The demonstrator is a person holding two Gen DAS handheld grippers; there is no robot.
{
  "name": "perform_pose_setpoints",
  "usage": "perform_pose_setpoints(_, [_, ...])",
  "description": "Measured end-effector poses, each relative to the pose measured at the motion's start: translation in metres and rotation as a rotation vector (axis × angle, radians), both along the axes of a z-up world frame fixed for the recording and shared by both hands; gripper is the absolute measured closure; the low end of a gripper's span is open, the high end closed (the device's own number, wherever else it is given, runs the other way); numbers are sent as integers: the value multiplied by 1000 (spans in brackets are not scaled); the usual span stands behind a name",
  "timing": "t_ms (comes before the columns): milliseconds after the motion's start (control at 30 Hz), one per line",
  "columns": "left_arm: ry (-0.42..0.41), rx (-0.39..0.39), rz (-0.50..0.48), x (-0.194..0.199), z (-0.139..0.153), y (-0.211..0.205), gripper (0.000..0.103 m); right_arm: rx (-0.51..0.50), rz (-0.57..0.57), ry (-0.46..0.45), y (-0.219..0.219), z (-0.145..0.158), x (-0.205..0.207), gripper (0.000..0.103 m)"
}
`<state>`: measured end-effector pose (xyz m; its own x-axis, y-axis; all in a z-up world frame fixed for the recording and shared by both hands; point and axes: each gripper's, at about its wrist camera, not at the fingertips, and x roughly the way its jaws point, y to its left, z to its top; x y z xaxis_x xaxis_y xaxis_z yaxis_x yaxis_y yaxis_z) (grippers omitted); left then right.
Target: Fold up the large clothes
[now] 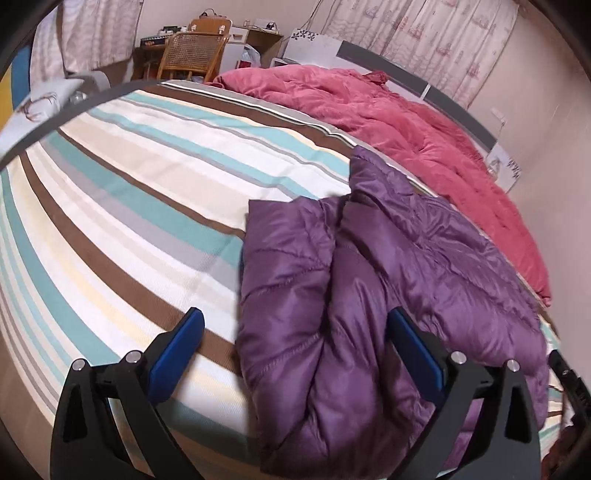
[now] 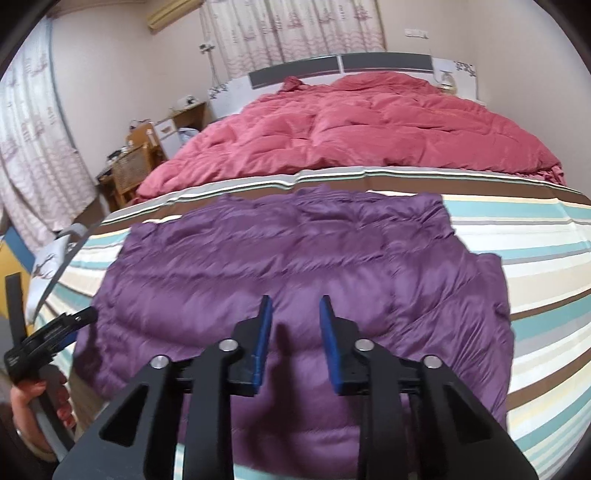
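A purple jacket (image 2: pixel 295 280) lies on the striped sheet (image 1: pixel 129 206) of a bed, its quilted panels spread across the near half. Beyond it a pink quilt (image 2: pixel 369 125) covers the far part of the bed up to the headboard (image 2: pixel 340 66).

The left gripper (image 1: pixel 295 325) sits low at the jacket's edge, pointing along the bed. Its blue fingers (image 1: pixel 192 328) stand wide apart; the left one is over bare sheet, the right one against the jacket. A bunched fold of the jacket lies between them, and nothing is pinched. In the right wrist view this gripper (image 2: pixel 74 321) shows at the left edge of the jacket, with the person's hand (image 2: pixel 40 402) wrapped round its handle.

The right gripper (image 2: pixel 295 306) hangs above the jacket's middle, aimed toward the headboard. Its jaws are parted with a clear gap, and purple fabric shows through the gap; whether the tips touch the cloth cannot be told.

A wicker chair (image 1: pixel 192 55) and curtains (image 1: pixel 424 33) stand beyond the bed.
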<state>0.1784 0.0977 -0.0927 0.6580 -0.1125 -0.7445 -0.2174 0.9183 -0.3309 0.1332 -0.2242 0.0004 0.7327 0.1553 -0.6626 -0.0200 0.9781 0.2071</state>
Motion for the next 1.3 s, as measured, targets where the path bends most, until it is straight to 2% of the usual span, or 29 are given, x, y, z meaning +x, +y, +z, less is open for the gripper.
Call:
perform_pose_setpoints(133, [-27, -18, -52, -5, -1, -6, 10, -3, 60, 18, 14, -7, 1, 93])
perform_pose_setpoints(233, [-2, -35, -75, -3, -8, -9, 18, -13, 81, 44, 22, -16, 6, 93])
perform_pose_setpoints(300, [4, -62, -76, -2, -13, -10, 22, -59, 93, 91, 29, -31, 14, 93])
perform_pose_setpoints(433, [-6, -133, -73, -5, -22, -11, 22, -131, 123, 96, 39, -56, 18, 94])
perform_pose_setpoints(600, [-28, -174, -52, -5, -26, -14, 24, -111, 113, 93, 37, -59, 17, 94])
perform_pose_setpoints(800, [-32, -293, -2, -6, -31, -10, 49, -92, 95, 82, 36, -60, 14, 94])
perform_pose_setpoints(900, [-53, -320, 31, -10, -32, -10, 62, -96, 89, 72, 36, -60, 12, 94])
perform_pose_setpoints(1033, [-86, -287, 40, -12, -19, -16, 77, -92, 79, 60, 36, -60, 10, 94])
perform_pose_setpoints(1133, [-130, -251, 46, -16, -2, -23, 82, -85, 70, 57, 36, -60, 8, 94])
perform_pose_setpoints(1300, [-244, -182, -3, -29, 35, -44, 88, -66, 55, 51, 35, -60, 5, 94])
